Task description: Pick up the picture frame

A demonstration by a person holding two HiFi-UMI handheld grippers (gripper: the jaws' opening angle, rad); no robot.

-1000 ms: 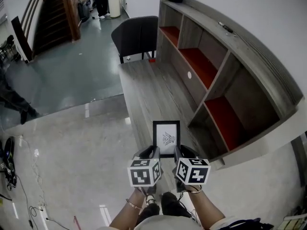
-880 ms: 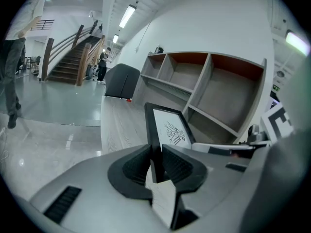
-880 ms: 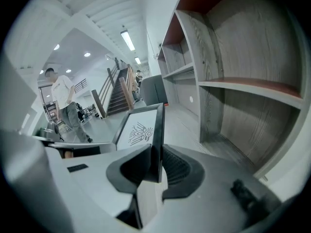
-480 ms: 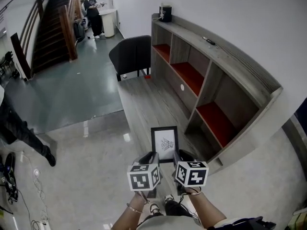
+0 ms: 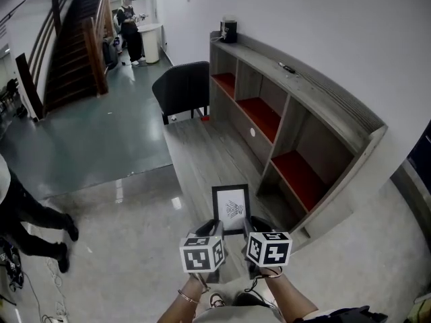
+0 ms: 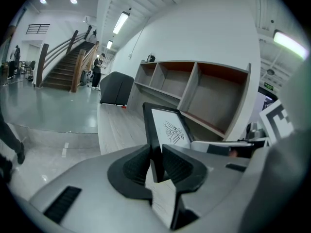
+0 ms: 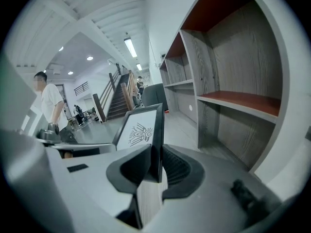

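Observation:
The picture frame (image 5: 231, 209) is black-edged with a white sheet bearing a dark line drawing. It hangs in the air between both grippers, above the wooden platform. My left gripper (image 5: 217, 229) is shut on its left edge (image 6: 154, 147). My right gripper (image 5: 248, 230) is shut on its right edge (image 7: 157, 137). In the left gripper view the frame (image 6: 167, 130) leans away from the jaws; in the right gripper view its drawing (image 7: 140, 130) faces left. The marker cubes (image 5: 202, 253) hide the jaws' rear parts in the head view.
A grey shelf unit (image 5: 296, 136) with red-floored compartments runs along the right wall. A dark chair (image 5: 182, 86) stands at the far end of the wooden platform (image 5: 202, 153). A staircase (image 5: 74, 39) rises far left. People stand at the left edge (image 5: 27, 214) and far back (image 5: 129, 25).
Both grippers have risen with the frame held between them, so it sits higher off the wooden platform. The head view now takes in more of the room. A person at the left has walked nearer.

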